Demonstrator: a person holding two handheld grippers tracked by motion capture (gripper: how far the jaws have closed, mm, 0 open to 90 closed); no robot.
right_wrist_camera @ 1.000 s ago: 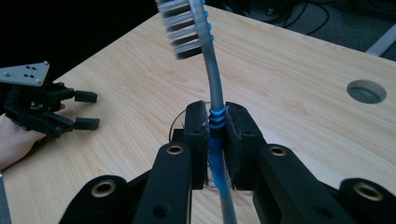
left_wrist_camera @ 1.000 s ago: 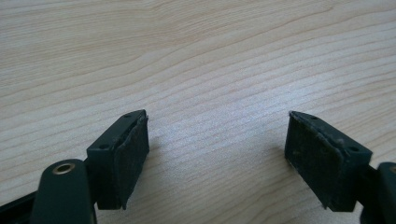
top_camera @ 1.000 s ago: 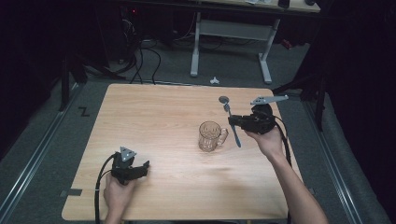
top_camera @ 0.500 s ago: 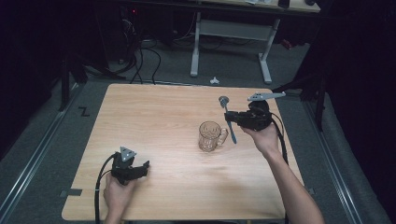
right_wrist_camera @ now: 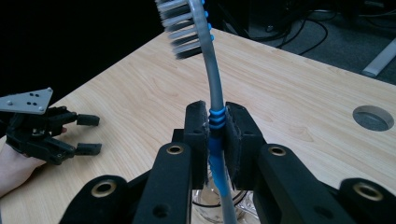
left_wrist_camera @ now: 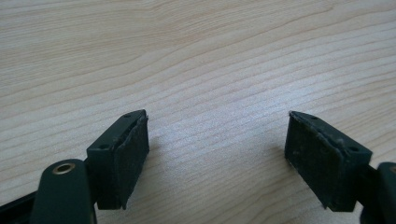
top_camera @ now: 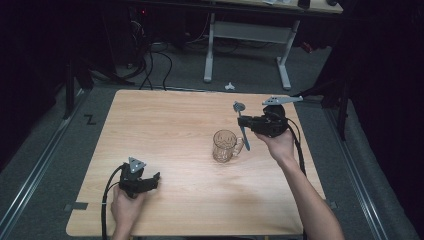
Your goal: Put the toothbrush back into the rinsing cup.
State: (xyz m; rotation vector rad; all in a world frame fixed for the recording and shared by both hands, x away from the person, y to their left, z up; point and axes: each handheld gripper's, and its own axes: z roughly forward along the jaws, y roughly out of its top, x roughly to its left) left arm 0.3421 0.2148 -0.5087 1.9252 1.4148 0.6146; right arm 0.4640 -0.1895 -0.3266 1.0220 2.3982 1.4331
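Observation:
A grey and blue toothbrush [right_wrist_camera: 212, 79] stands bristles-up between the pads of my right gripper [right_wrist_camera: 215, 126], which is shut on its blue neck. From above, the toothbrush [top_camera: 243, 127] hangs at the right gripper [top_camera: 246, 125], just right of a clear glass mug [top_camera: 226, 145] and a little above the table. The mug's rim [right_wrist_camera: 210, 205] shows under the jaws. My left gripper [top_camera: 156, 179] rests near the table's front left. Its jaws stand wide apart with bare wood between them [left_wrist_camera: 217, 154].
The wooden table [top_camera: 175, 125] has a round cable hole [right_wrist_camera: 372, 117] near its far right. Beyond its far edge stand a white desk frame [top_camera: 285, 60] and loose cables on a grey floor. A person's hand holds each gripper.
The right gripper has drifted slightly away from the person with the toothbrush still in it. The left gripper and the mug have not moved.

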